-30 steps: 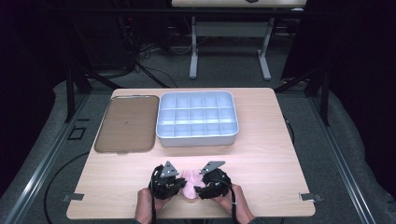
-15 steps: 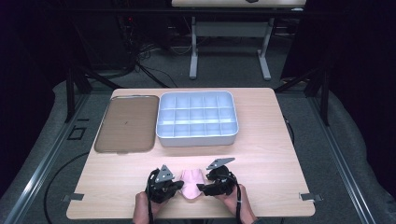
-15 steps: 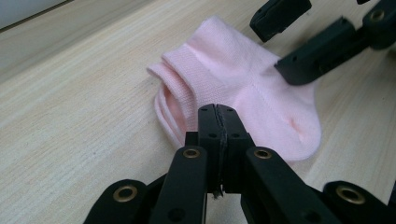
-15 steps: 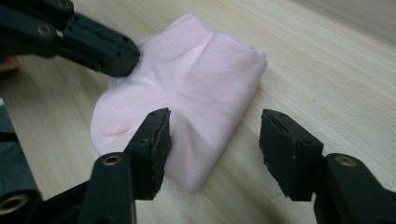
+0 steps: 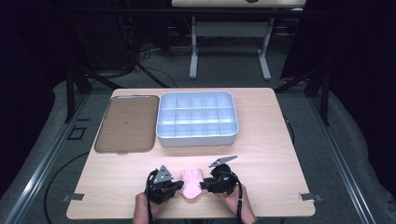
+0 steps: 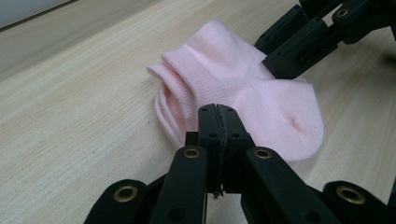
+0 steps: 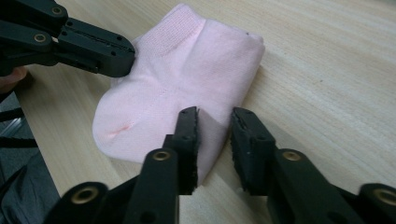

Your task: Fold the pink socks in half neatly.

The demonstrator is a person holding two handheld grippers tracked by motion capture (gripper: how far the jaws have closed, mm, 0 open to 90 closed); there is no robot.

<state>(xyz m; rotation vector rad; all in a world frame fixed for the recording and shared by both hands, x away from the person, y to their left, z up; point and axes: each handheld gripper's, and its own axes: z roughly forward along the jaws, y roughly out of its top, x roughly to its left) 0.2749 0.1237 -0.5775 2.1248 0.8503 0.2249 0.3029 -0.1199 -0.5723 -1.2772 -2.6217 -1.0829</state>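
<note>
A small pink sock (image 5: 190, 183) lies flat on the wooden table (image 5: 275, 154) near its front edge, between my two grippers. My left gripper (image 5: 180, 185) is at the sock's left side. In the left gripper view its jaws (image 6: 218, 112) are pressed together, with their tips at the edge of the sock (image 6: 247, 79) and no fabric visible between them. My right gripper (image 5: 203, 185) is at the sock's right side. Seen in the right gripper view, its jaws (image 7: 215, 122) stand apart, low over the near edge of the sock (image 7: 187, 70).
A pale compartment tray (image 5: 196, 138) stands at the middle back of the table, with a flat brown tray (image 5: 125, 123) to its left. The person's hands come in at the table's front edge. Bare wood lies on both sides of the sock.
Both grippers have drawn back slightly toward the table's front edge. The sock has stayed in place.
</note>
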